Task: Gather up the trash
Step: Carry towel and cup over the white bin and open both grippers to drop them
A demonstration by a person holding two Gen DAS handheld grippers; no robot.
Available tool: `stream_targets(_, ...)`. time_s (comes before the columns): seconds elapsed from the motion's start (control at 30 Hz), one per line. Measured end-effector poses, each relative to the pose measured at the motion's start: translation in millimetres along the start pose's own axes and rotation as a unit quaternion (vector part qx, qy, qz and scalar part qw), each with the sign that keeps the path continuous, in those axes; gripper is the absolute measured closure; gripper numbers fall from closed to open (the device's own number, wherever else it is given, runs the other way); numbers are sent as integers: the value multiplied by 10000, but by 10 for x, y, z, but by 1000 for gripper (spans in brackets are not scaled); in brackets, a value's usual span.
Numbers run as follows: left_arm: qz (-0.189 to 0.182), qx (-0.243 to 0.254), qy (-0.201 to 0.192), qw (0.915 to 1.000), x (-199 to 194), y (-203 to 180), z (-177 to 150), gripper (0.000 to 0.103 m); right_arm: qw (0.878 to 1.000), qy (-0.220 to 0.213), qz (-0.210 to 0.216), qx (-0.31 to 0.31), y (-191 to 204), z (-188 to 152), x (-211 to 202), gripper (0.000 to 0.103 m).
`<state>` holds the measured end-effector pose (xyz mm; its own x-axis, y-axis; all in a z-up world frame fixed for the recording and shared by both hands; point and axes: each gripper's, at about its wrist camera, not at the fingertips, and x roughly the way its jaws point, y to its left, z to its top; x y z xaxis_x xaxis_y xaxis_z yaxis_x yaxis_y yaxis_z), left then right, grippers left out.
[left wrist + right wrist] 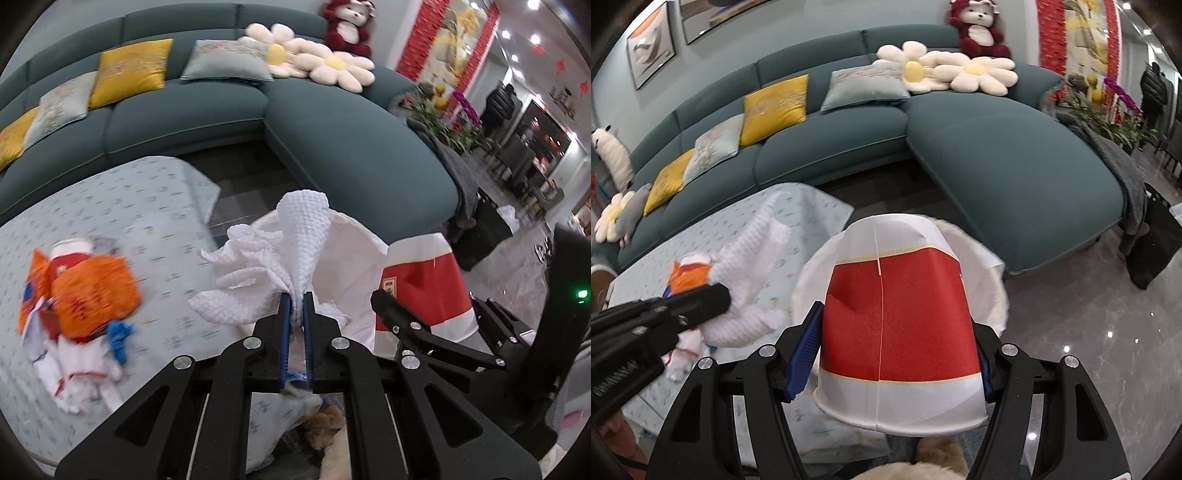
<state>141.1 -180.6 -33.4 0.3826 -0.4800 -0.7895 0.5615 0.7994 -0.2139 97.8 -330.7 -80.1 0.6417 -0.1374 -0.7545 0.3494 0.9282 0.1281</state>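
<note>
While clenched on a white paper towel, left tongs; right tongs gripping a red-and-white paper cup.

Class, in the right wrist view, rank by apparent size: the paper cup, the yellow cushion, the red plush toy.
1. paper cup, though it sits right at the camera, so its size is exaggerated.
2. yellow cushion.
3. red plush toy, far back on the sofa.

Left gripper jaws nearly together, right gripper jaws wide, both angled downward.
</note>
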Motion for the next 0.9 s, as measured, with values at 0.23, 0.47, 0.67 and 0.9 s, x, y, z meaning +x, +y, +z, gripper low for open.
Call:
stream_targets(0.23,-143,188,171,9996,323,-241,147,96,9997,-27,-108,210,-231,62,92,37)
stream_targets(0.47,-166,164,215,9995,446,-253,188,94,9995,-1,-138,270,-333,112,231,37)
stream_targets(0.67,-39,-104,181,9998,470,-121,202,66,9993,8,-140,343,-330,160,302,36)
stream_targets(0.9,196,-337,9,9992,347,62,190,42,9997,11,-29,252,-198,249,376,35)
